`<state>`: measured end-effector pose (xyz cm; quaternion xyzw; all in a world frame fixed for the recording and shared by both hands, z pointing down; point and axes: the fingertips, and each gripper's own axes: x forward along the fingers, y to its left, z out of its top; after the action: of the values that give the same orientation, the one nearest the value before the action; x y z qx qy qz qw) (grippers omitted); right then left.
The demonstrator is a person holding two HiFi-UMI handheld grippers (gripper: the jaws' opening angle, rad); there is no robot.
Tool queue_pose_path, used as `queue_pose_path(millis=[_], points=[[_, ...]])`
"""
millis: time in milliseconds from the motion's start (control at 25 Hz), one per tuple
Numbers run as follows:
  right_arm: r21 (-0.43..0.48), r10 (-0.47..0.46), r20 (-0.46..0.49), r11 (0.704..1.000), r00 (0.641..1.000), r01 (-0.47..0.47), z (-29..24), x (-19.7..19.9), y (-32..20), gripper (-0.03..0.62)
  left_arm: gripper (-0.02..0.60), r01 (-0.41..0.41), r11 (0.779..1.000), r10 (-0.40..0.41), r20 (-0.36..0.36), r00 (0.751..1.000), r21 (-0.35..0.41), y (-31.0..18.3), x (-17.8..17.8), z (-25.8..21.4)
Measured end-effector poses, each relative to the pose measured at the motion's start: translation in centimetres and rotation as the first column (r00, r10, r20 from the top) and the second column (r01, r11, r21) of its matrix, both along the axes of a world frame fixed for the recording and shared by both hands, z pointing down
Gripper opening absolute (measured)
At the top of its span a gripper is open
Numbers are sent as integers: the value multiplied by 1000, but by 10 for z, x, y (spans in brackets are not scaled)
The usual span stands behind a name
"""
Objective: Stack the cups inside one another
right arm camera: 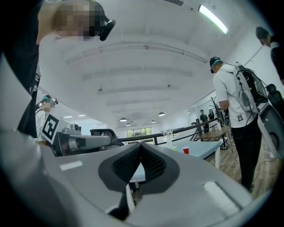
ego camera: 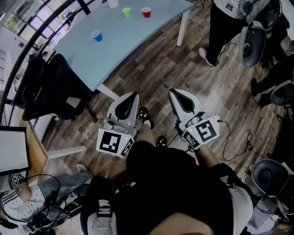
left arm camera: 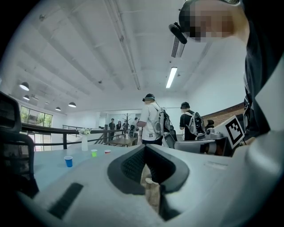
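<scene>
Three small cups stand apart on a pale blue table [ego camera: 138,43] far ahead: a blue cup [ego camera: 96,35], a green cup [ego camera: 127,12] and a red cup [ego camera: 146,12]. In the left gripper view the blue cup [left arm camera: 68,161], green cup [left arm camera: 94,153] and red cup [left arm camera: 107,151] show small and distant. The right gripper view catches the red cup [right arm camera: 185,150] and green cup [right arm camera: 174,148]. My left gripper [ego camera: 134,95] and right gripper [ego camera: 172,92] are held side by side over the wooden floor, well short of the table. Both are shut with nothing in them.
A white vase [ego camera: 112,2] stands behind the cups. A black chair [ego camera: 53,87] sits at the table's near left corner. A person [ego camera: 225,23] stands at the upper right beside office chairs [ego camera: 252,46]. Cables run across the floor on the right.
</scene>
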<state>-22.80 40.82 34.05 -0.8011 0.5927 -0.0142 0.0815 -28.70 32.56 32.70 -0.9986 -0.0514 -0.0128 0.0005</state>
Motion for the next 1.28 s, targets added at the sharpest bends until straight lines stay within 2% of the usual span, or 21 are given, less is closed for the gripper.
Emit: queue_pose_path(millis=[280,600,1040,1280], points=[[-10,16,-19,1000,1000,-16,1,44,-34,12,-9,-21,1000,21,-21,1000,-14,-35,45,5],[-20,23,-29,1000,999,-24,4,114,-104,14,-9,-17,1000,17,-28,999,-10,-107,112,11],[-40,5,-8,999,1000,-5,6,202,-209,14,-9,18,999,-18,-22,1000,-29,-213,191,15],[-40,-12,-7,999,1000,12,4,236,-262,14,-9,47,999,-48,-27,998,-27,-263,220,13]])
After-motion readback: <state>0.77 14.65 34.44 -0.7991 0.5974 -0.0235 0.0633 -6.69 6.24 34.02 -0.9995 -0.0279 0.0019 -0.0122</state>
